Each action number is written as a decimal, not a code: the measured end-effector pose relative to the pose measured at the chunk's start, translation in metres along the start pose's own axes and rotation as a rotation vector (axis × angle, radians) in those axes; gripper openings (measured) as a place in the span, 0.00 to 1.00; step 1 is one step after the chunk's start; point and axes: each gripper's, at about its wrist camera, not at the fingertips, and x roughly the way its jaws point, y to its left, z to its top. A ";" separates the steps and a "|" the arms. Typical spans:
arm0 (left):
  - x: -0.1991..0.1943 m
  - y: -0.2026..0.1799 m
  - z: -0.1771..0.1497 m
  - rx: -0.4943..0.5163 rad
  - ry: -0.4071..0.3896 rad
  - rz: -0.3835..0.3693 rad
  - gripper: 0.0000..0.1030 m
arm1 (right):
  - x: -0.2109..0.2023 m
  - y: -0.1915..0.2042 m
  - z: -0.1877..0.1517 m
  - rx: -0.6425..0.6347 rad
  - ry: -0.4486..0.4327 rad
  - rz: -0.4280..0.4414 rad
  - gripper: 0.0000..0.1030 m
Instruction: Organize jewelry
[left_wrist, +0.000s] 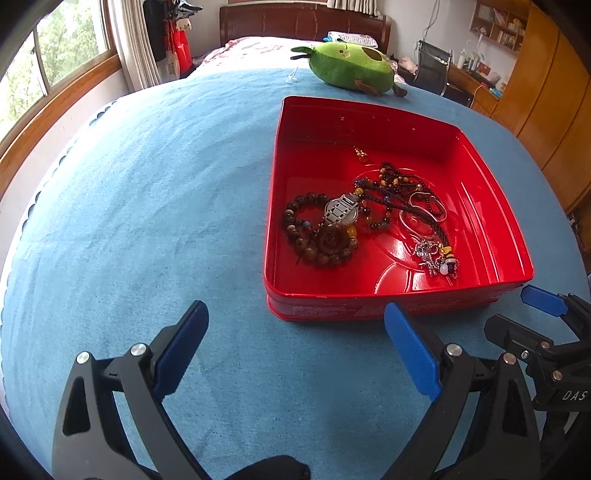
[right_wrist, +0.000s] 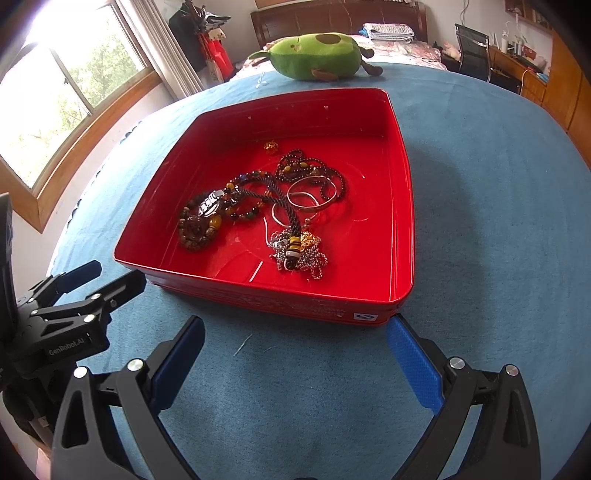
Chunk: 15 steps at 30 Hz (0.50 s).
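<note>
Showing only in the right wrist view, a gold charm (right_wrist: 307, 239) tops the chains; both claws spread.

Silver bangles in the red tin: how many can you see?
2. One silver bangle lies mid-tin under the dark beaded necklace; a thinner silver ring overlaps its near-left side. The tangle in the red tin may hide more.

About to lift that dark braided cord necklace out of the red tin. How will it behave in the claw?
Probably floppy: the braided cord necklace lies in loose curves in the red tin. It may drag neighbours along, since it crosses the silver bangle and its end rests on the silver chain pile. The beaded end looks heavier, so it would likely dangle and swing.
</note>
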 end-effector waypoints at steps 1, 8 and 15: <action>0.000 0.000 0.000 0.000 0.000 0.000 0.93 | 0.000 0.000 0.000 -0.001 0.000 -0.001 0.96; 0.000 0.001 0.000 -0.001 0.002 0.001 0.93 | 0.001 -0.001 0.000 -0.001 0.003 -0.001 0.96; 0.002 0.002 0.001 -0.002 0.002 0.005 0.93 | 0.001 -0.001 0.000 -0.004 0.002 -0.001 0.96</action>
